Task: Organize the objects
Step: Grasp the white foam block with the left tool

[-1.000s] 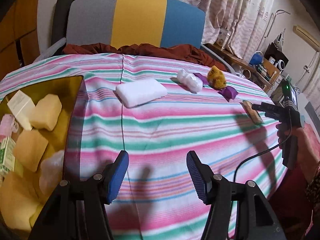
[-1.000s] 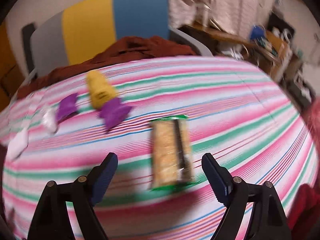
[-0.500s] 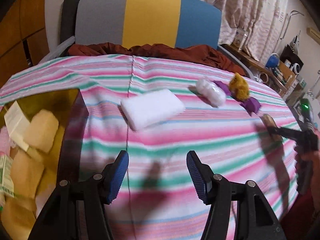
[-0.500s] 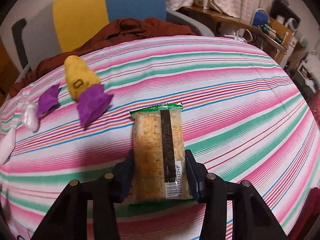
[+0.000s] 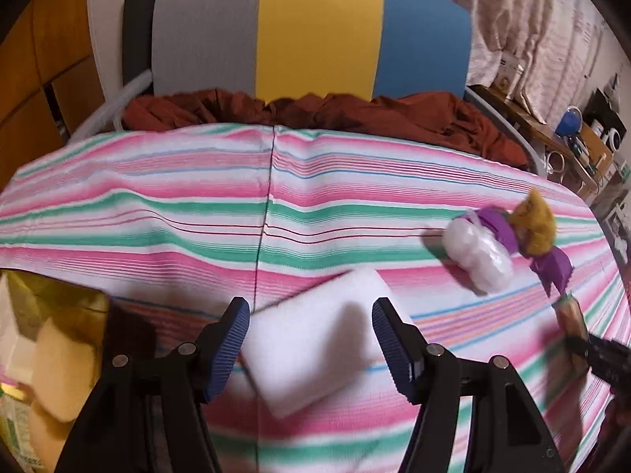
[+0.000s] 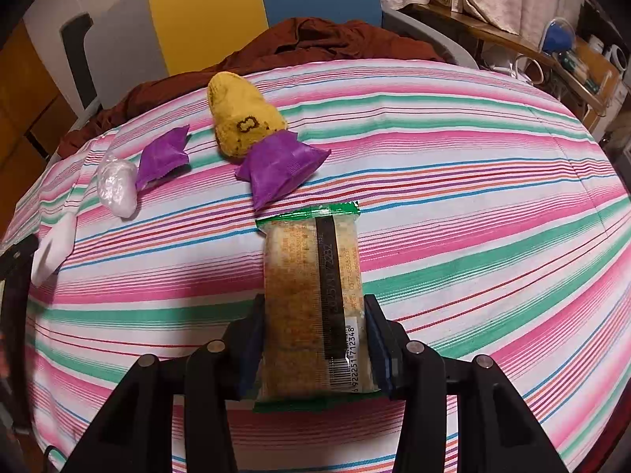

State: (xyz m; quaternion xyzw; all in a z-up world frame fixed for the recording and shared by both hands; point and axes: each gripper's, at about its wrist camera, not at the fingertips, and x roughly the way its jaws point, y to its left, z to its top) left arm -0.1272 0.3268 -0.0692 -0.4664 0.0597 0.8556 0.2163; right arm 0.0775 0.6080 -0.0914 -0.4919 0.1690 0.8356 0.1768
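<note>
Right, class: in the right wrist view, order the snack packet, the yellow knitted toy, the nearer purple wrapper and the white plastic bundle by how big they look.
1. Snack packet, though it is nearest the camera.
2. Yellow knitted toy and nearer purple wrapper: too alike to rank.
3. White plastic bundle.

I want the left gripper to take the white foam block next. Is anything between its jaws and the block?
Nothing visible. The white foam block lies flat on the striped cloth, between the left gripper's opening jaws, not yet gripped.

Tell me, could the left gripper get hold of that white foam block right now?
Probably yes. The left gripper has its jaws opening, and the white foam block lies between them on the striped cloth, with nothing on top of it.
</note>
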